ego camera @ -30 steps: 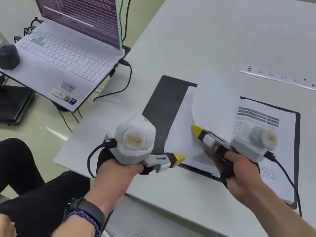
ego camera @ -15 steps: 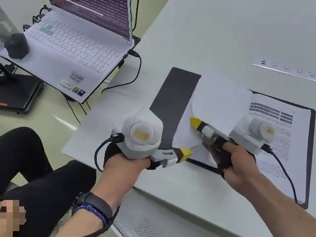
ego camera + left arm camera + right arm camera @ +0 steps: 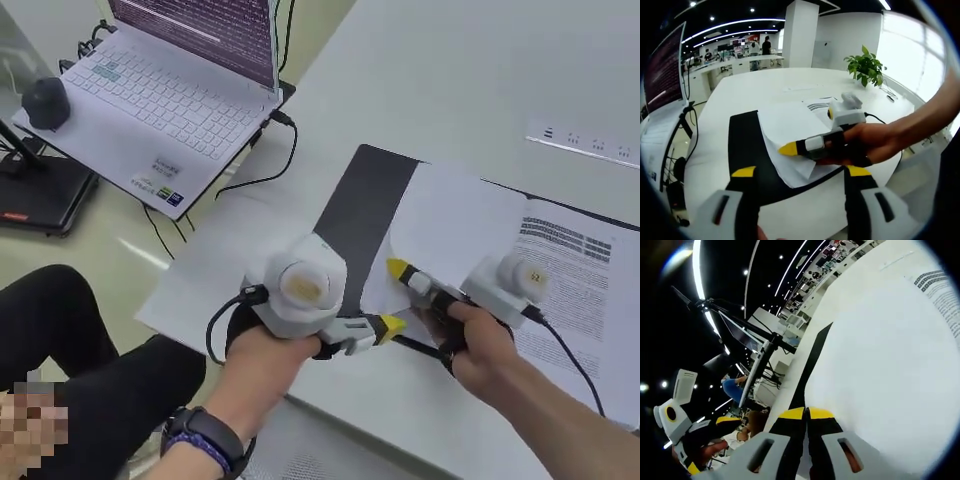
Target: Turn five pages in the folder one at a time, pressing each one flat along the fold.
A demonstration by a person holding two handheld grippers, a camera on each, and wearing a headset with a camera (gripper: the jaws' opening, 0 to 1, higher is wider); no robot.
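Left tongs (image 3: 385,326) and right tongs (image 3: 398,267): rounded white bodies, black yellow-tipped jaws, black cables (image 3: 213,322); a dark watch (image 3: 205,432) on the left wrist.

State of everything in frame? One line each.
folder: open, flat on the table
page: swung over to the left side, bowed, not yet pressed flat
printed sheet: lying flat on the right side
right claw: shut on the page
left claw: open, holding nothing, at the folder's near edge
laptop: lid open, screen lit
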